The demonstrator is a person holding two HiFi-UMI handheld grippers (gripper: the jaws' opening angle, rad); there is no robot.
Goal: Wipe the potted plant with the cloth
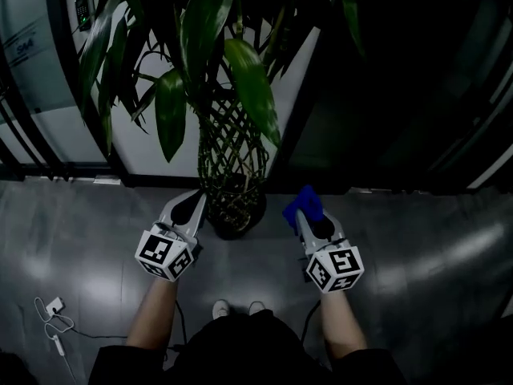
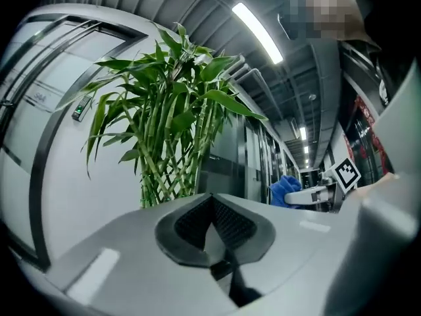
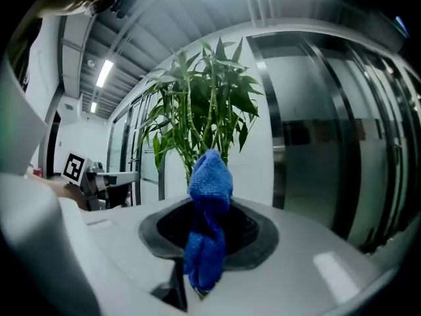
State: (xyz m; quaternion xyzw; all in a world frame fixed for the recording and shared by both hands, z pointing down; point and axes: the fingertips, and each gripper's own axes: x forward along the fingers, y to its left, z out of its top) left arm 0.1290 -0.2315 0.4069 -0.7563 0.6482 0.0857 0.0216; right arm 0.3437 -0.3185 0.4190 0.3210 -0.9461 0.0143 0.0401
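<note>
Between my two claws on the grey floor stands the potted plant, its dark pot just beside the tip of my left gripper, whose jaws I read as pressed together with nothing between them. Off to the plant's right, my right gripper is clamped on the blue cloth, which bunches up past the jaw tips. From the right gripper view the cloth sits in front of the leaves but apart from them.
</note>
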